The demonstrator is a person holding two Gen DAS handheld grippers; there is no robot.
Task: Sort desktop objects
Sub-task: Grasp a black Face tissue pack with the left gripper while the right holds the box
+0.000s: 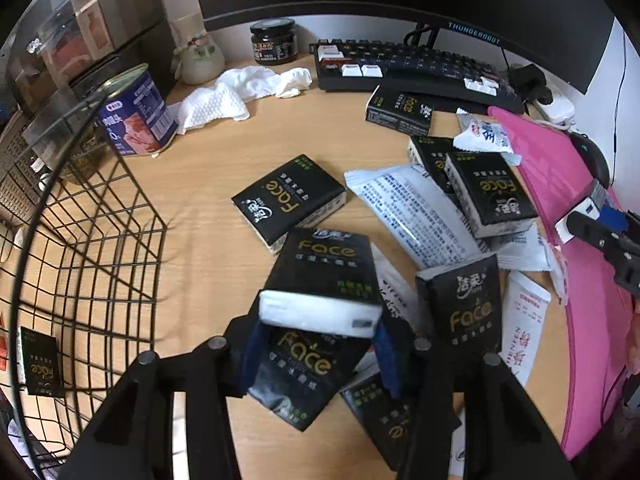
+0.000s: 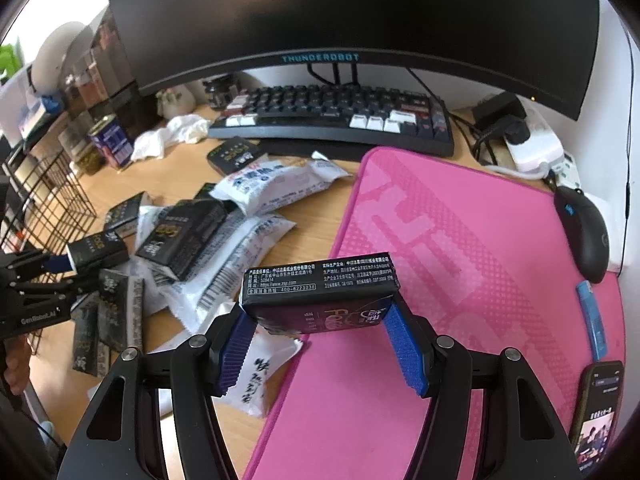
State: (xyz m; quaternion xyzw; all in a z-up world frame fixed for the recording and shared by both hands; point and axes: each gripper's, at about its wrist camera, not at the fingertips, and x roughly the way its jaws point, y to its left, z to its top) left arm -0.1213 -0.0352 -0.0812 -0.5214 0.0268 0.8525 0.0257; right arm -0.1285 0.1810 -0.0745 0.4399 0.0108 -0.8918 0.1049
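Left tongs [image 1: 320, 344]: clamped on a black tissue pack [image 1: 326, 280], blue pads on its two narrow sides, white end facing the camera; held clear above the pile.
Right tongs [image 2: 320, 340]: clamped on a second black tissue pack [image 2: 320, 292], printed side panel up, gripped across its width; held above the near edge of the pink mat [image 2: 460, 260].
Wire basket [image 1: 92, 240]: at far left on the bench [image 1: 200, 152], open side toward the pile; one black pack [image 1: 38, 362] visible at its lower left edge, whether inside cannot be told. Judged the destination for the black packs.
Remaining pile: several black packs loose between basket and mat, mixed with white sachets [image 1: 412, 208] that overlap them; one pack [image 1: 288, 196] lies alone, apart from the heap.
Bystanders: blue tin [image 1: 136, 112] and crumpled white cloth [image 1: 240, 96] behind the basket, dark jar [image 1: 274, 40] near the keyboard [image 1: 400, 64]; mouse [image 2: 586, 232] and phone [image 2: 598, 412] on the mat.
Grip rationale: side grasp leaves flat faces free, judged suited to laying packs down flat.
Progress: early, most packs unsorted.
Risk: soft packs may deform or slip under a narrow pinch.
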